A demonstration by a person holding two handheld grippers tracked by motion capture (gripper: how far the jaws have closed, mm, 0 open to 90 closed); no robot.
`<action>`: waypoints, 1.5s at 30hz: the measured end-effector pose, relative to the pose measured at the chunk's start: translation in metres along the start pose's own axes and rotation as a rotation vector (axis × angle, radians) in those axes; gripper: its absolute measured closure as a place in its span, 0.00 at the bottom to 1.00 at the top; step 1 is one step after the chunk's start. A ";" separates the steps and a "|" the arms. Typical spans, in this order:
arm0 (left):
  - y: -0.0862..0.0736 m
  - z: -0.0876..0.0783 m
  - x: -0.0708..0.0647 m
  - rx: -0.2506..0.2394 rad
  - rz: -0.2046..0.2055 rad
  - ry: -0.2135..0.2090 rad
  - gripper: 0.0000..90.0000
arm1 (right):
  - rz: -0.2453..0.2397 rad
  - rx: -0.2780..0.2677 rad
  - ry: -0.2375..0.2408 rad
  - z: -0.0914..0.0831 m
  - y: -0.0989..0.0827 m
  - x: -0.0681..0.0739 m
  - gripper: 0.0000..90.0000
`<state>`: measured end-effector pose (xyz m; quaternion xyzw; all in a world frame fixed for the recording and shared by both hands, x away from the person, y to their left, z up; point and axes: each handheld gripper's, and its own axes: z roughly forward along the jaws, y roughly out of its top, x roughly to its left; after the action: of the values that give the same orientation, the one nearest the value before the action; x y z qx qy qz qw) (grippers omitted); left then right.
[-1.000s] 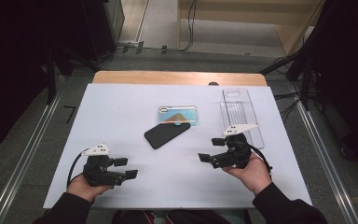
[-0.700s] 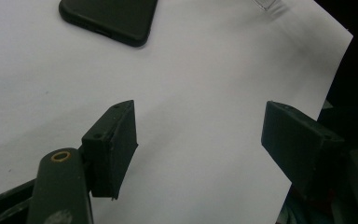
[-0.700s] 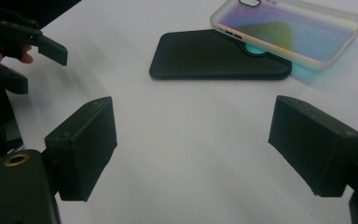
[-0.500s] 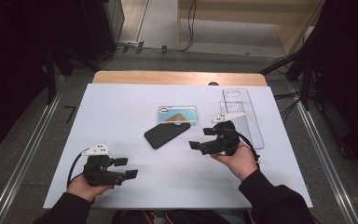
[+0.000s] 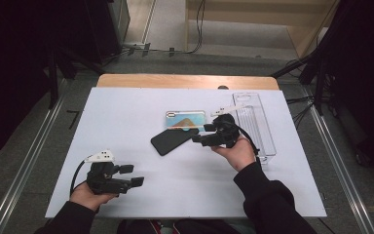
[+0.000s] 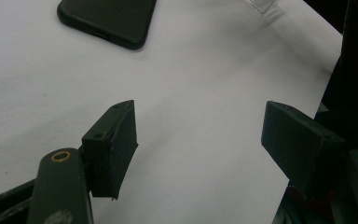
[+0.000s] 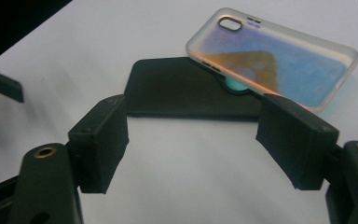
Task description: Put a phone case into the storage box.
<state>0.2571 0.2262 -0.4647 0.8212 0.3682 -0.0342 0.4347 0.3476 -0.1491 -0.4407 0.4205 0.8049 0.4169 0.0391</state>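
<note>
The right gripper (image 5: 198,139) hovers just beside the black phone (image 5: 173,140), its 2 fingers (image 7: 100,142) spread apart with only bare tabletop (image 5: 126,112) between them; they have just been closing a little, yet they grip nothing. In the right gripper view the black phone (image 7: 186,93) lies flat just ahead of the fingers, and the clear iridescent case (image 7: 272,58) rests with one end overlapping the phone's far edge. In the high view the clear iridescent case (image 5: 185,120) sits near the middle of the tabletop, and a clear plastic tray (image 5: 260,129) lies beside the right hand. The left gripper (image 5: 131,176) rests near the front left edge, well apart from the phone, its fingers (image 6: 114,144) open and empty.
</note>
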 end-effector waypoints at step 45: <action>0.003 0.000 -0.001 0.005 0.031 0.015 0.30 | 0.066 0.101 -0.115 0.074 0.030 -0.051 0.97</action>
<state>0.2585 0.2247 -0.4629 0.8281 0.3583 -0.0223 0.4305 0.4304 -0.1296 -0.4823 0.4713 0.8070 0.3522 0.0504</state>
